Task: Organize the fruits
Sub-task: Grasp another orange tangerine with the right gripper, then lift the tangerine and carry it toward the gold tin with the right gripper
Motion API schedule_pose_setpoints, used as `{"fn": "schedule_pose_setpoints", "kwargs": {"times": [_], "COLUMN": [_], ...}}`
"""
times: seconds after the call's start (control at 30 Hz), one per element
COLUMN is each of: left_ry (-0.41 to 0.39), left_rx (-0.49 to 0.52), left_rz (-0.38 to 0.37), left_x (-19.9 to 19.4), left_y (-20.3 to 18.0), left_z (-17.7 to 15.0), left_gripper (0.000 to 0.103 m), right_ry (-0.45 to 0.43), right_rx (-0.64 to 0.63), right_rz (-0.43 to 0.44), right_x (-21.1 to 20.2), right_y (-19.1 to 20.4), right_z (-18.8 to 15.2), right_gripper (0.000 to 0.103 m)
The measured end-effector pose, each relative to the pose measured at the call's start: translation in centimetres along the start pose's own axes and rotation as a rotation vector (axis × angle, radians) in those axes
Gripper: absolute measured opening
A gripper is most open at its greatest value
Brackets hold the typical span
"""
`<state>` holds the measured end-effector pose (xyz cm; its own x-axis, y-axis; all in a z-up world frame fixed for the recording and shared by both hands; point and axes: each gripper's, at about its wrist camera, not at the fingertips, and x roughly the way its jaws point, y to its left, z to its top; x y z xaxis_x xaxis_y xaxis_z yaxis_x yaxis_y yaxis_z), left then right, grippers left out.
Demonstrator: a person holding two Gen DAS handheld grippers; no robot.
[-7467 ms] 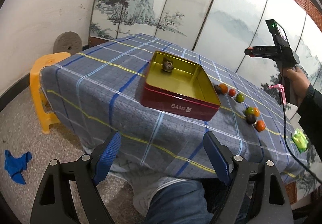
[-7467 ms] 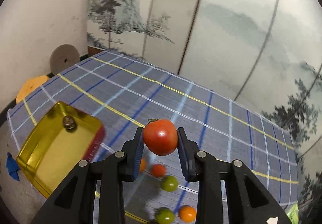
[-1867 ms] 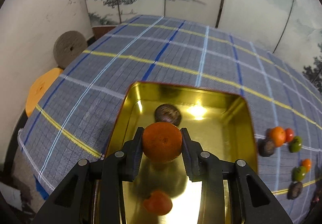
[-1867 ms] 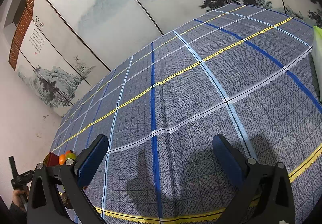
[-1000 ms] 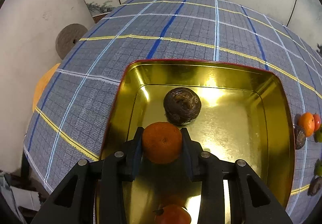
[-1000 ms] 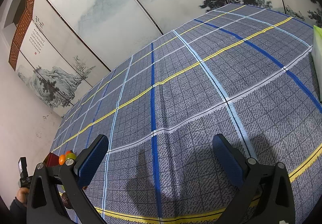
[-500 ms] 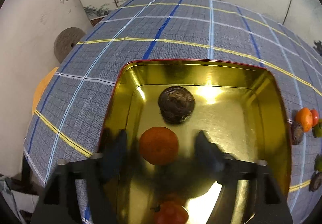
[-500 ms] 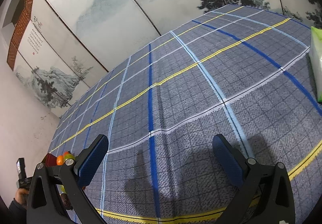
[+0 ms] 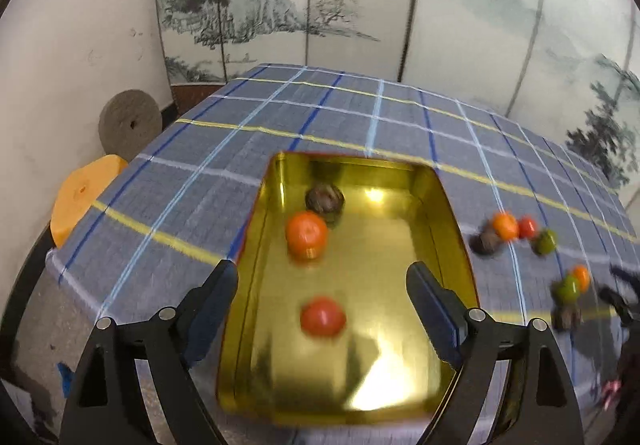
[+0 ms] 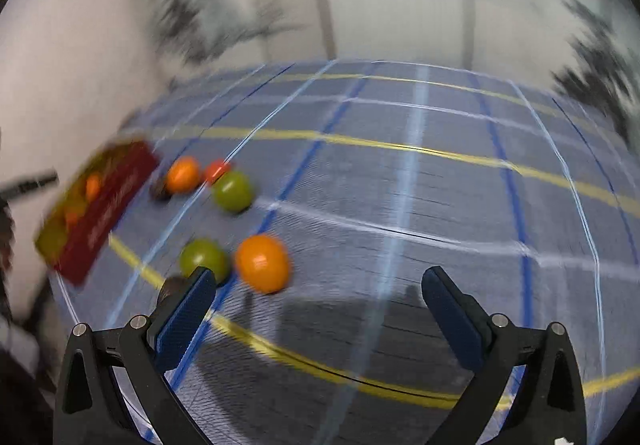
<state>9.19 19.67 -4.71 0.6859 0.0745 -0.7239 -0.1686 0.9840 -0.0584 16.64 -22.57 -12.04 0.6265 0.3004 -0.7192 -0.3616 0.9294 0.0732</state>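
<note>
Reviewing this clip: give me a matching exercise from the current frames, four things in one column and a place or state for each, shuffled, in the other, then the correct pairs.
Things
1. orange fruit
2. red tomato
3. green fruit
4. left gripper

Places or states
A. on the tablecloth, outside the tin
B. open, nothing between the pads, jaws just opened
C. in the gold tin, beside the dark wrinkled fruit
D. in the gold tin, alone near the middle of its floor

Pairs: 1-C, 2-D, 3-A, 4-B
</note>
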Motion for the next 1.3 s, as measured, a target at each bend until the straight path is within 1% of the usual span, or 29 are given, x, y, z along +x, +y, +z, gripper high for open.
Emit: {"fn": "schedule_pose_setpoints", "kwargs": {"times": [0.03,0.1,0.17,0.23,0.3,0.33,0.37,0.43,0.5,0.53,0.67,0.7,0.73,0.8,0.83,0.9,0.97,1.07,1.1,1.2,1.3], "left_ry": [-0.004,-0.011,-0.011,-0.006,-0.004,-0.001,-0.001,-0.004,0.01,0.021,0.048,0.05,0.051,0.051,0.048,0.043,0.042,0.044,0.049,0.05,0.056], "left_rx": [0.014,0.033,0.039,0.031,0.021,0.019,0.019,0.017,0.011,0.008,-0.013,-0.019,-0.027,-0.03,-0.032,-0.025,-0.005,0.009,0.015,0.023,0.029], "left_rz": [-0.009,-0.029,-0.042,-0.062,-0.076,-0.087,-0.093,-0.102,-0.12,-0.125,-0.125,-0.126,-0.127,-0.128,-0.129,-0.144,-0.148,-0.151,-0.152,-0.158,-0.16], "left_x": [-0.6,-1.6,-2.5,-3.1,-3.7,-4.0,-4.5,-5.3,-5.5,-5.4,-5.0,-4.9,-4.9,-5.0,-5.1,-5.2,-5.3,-5.3,-5.3,-5.4,-5.4], "left_y": [-0.3,-0.8,-1.1,-1.3,-1.4,-1.6,-1.8,-1.9,-1.9,-1.8,-1.3,-1.2,-1.2,-1.2,-1.1,-1.3,-1.8,-2.4,-2.6,-2.8,-3.2], "left_z": [-1.1,-3.2,-5.4,-7.1,-8.5,-9.2,-10.0,-11.2,-12.1,-12.4,-13.2,-13.1,-13.1,-13.1,-13.1,-13.0,-13.1,-13.5,-13.6,-13.9,-14.2], "left_gripper": [0.086,0.086,0.086,0.086,0.086,0.086,0.086,0.086,0.086,0.086,0.086,0.086,0.086,0.086,0.086,0.086,0.086,0.086,0.086,0.086,0.086], "right_ry": [0.012,0.03,0.036,0.039,0.046,0.053,0.061,0.057,0.064,0.071,0.094,0.098,0.099,0.091,0.084,0.079,0.074,0.054,0.048,0.049,0.043], "right_rx": [-0.051,-0.089,-0.098,-0.097,-0.09,-0.087,-0.086,-0.08,-0.077,-0.076,-0.101,-0.115,-0.126,-0.131,-0.134,-0.153,-0.16,-0.149,-0.127,-0.028,0.031], "right_rz": [-0.012,-0.003,0.02,0.02,0.024,0.026,0.029,0.023,0.013,0.03,0.012,0.006,0.002,-0.01,-0.013,-0.052,-0.053,-0.102,-0.127,-0.151,-0.2], "right_x": [0.5,1.0,1.3,1.7,2.3,2.5,2.7,2.9,3.2,3.3,4.1,4.3,4.5,4.7,4.6,4.7,4.7,4.5,4.3,4.0,3.2], "right_y": [1.0,1.7,2.4,2.5,2.3,2.1,2.3,1.8,1.6,1.4,1.8,2.1,2.3,2.7,2.9,3.3,3.5,3.1,2.4,0.0,-1.7], "right_z": [0.0,-0.1,0.1,0.5,0.9,1.0,1.3,1.5,1.7,1.6,0.9,0.7,0.6,0.5,0.6,0.8,0.8,1.1,1.3,2.0,2.7], "right_gripper": [0.103,0.102,0.102,0.102,0.098,0.089,0.078,0.069,0.066,0.061,0.06,0.06,0.056,0.044,0.029,0.028,0.028,0.028,0.028,0.028,0.028]}}
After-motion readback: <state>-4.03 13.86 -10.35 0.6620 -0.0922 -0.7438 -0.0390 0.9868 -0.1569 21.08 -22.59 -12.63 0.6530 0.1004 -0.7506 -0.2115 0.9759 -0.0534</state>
